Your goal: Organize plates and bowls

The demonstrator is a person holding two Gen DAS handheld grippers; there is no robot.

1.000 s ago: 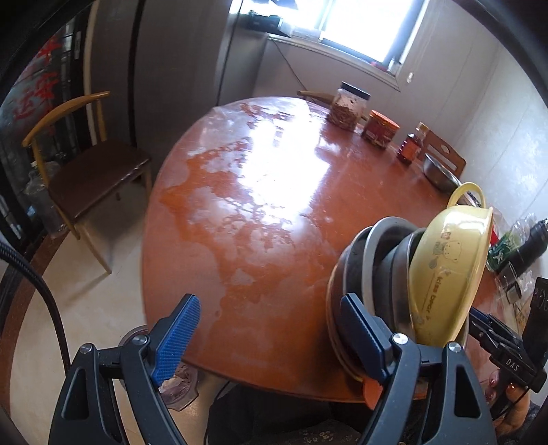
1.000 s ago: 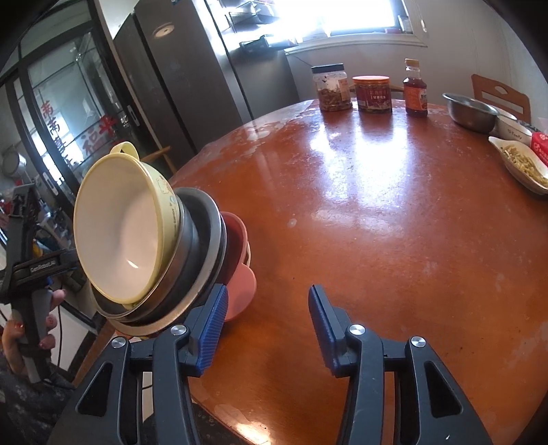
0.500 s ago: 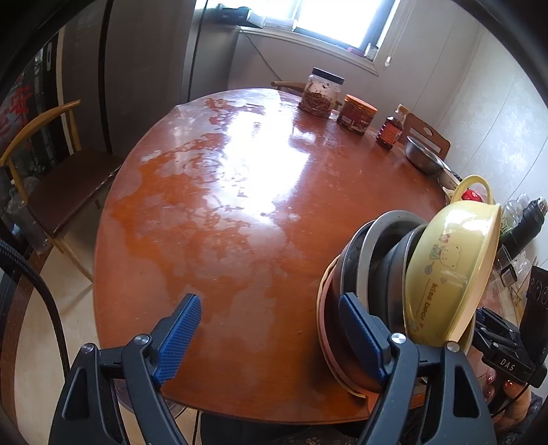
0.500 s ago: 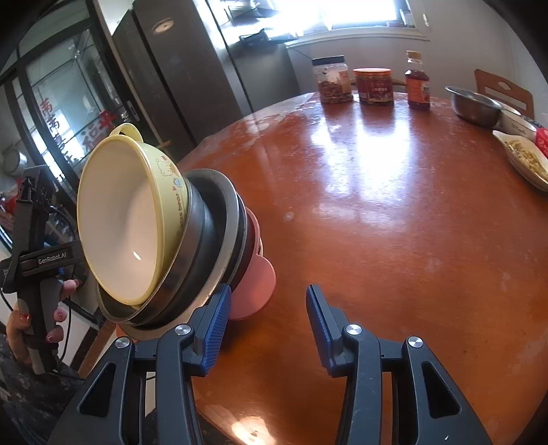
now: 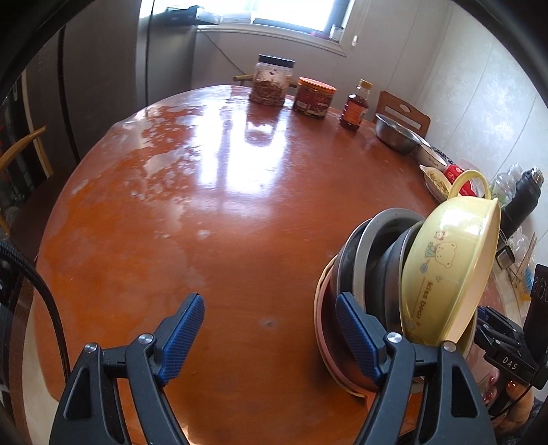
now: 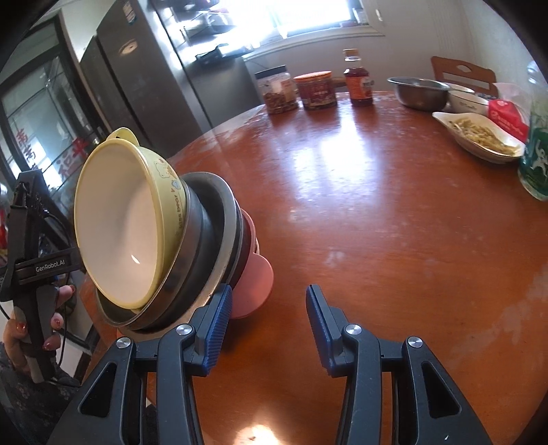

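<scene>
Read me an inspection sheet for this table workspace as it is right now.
Surface: round wooden table, glossy, with pale smears.
Job's things: yellow bowl nested in steel dishes and a pink dish; the stack is tipped on edge between the two grippers.
Clutter: jar, red tin, bottle, steel bowl, dish of food along the far edge.
Grippers: left gripper open, jaws just been closing, nothing between them; right gripper open, empty.
Cables: black cable beside the left gripper.
Surroundings: chair, fridge, window.

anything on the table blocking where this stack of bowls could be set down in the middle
Nothing visible: the table is bare in the middle, ahead of the stack of bowls. The jars, bottle and steel bowl line the far edge.
</scene>
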